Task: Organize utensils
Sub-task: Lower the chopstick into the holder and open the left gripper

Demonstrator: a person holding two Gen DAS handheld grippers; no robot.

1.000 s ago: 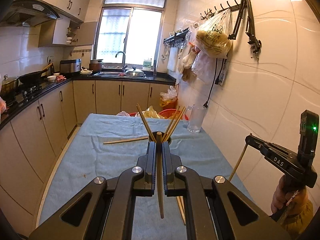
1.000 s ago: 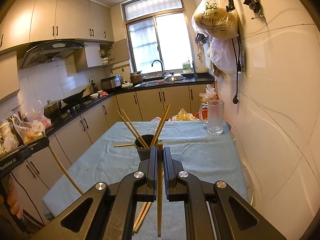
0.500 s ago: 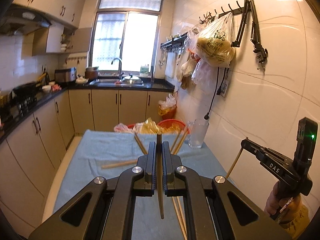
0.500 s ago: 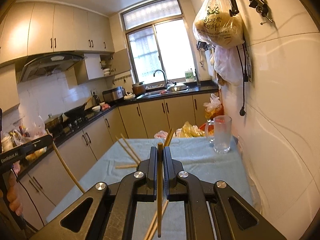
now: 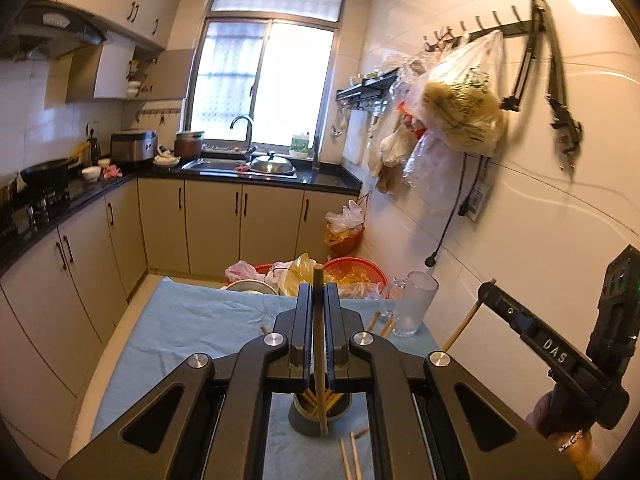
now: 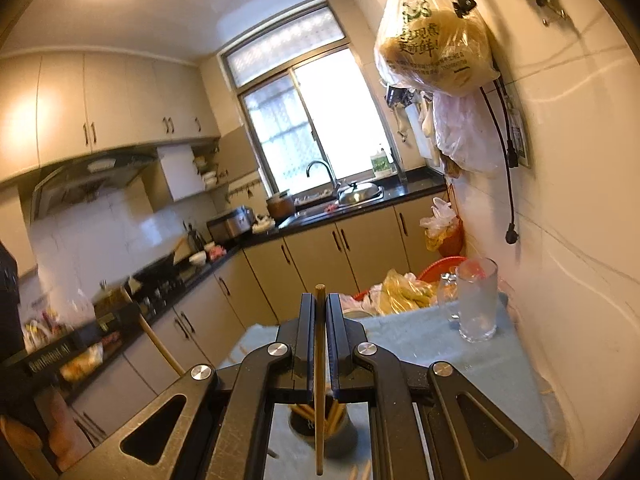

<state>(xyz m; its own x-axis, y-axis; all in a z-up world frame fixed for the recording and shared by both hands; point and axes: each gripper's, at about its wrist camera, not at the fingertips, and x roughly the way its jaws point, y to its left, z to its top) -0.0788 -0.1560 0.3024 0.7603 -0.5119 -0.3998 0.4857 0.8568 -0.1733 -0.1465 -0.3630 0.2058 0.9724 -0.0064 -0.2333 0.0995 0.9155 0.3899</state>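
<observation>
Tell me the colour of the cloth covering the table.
Light blue cloth, clearest in the left wrist view.

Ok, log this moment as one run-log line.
left hand-held gripper: shut on wooden chopstick | right hand-held gripper: shut on wooden chopstick | both above dark round holder cup | stage: inserting

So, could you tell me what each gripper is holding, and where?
Each holds one chopstick near its upper end: left gripper, chopstick; right gripper, chopstick.

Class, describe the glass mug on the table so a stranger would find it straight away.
Start at the table with the blue cloth and follow its far edge to the tiled wall. The glass mug stands there, upright and empty. Unlike the dark chopstick holder, it is clear, tall and has a handle.
</observation>
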